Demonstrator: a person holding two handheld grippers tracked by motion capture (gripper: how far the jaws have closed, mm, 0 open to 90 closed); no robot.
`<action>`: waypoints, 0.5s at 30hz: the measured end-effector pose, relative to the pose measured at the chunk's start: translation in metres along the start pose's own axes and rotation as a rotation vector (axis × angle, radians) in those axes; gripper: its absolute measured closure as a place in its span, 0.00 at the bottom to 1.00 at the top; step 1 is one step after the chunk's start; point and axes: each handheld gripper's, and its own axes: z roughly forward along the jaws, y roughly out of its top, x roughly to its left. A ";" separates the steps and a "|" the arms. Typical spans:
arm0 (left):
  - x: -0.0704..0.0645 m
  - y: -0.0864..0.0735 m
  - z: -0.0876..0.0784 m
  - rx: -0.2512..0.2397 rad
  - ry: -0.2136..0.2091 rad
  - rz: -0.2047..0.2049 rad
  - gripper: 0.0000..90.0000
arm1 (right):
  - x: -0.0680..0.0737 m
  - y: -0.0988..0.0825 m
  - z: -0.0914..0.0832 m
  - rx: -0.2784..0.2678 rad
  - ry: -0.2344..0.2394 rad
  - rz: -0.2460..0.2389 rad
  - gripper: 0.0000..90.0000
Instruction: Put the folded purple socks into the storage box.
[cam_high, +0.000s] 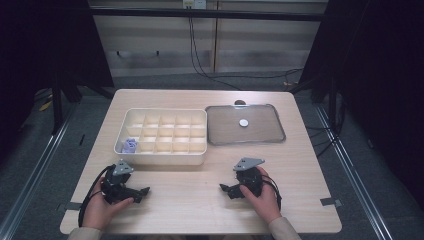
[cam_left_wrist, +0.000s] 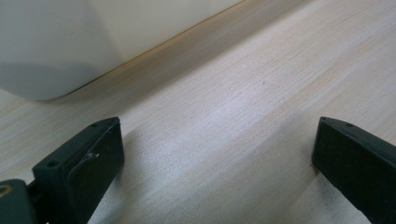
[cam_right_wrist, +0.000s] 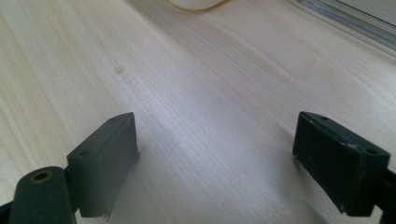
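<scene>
The divided organizer box (cam_high: 165, 135) sits on the counter (cam_high: 200, 200) just beyond the left claw (cam_high: 142, 192), with a small purple item (cam_high: 130, 145) in its near-left compartment. Beyond the right claw (cam_high: 225, 189) lies a clear tray (cam_high: 272, 135) holding 1 white disc (cam_high: 243, 122). Both claws rest low on the counter, each held in a hand, jaws spread wide apart and gripping nothing. The 2 claw tips point toward each other.

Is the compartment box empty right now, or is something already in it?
Not empty. The compartment box holds a small purple item in its near-left corner cell; the other cells look bare from the high view.
</scene>
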 end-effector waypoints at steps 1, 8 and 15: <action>0.000 0.000 0.000 -0.002 0.000 -0.002 0.02 | 0.000 0.000 0.000 -0.001 0.000 -0.001 0.15; 0.000 -0.002 0.001 -0.013 0.002 0.010 0.00 | 0.000 0.000 0.000 -0.001 0.000 -0.001 0.15; 0.001 -0.003 0.001 -0.034 0.004 0.012 0.00 | 0.000 0.000 0.000 0.000 0.000 0.001 0.15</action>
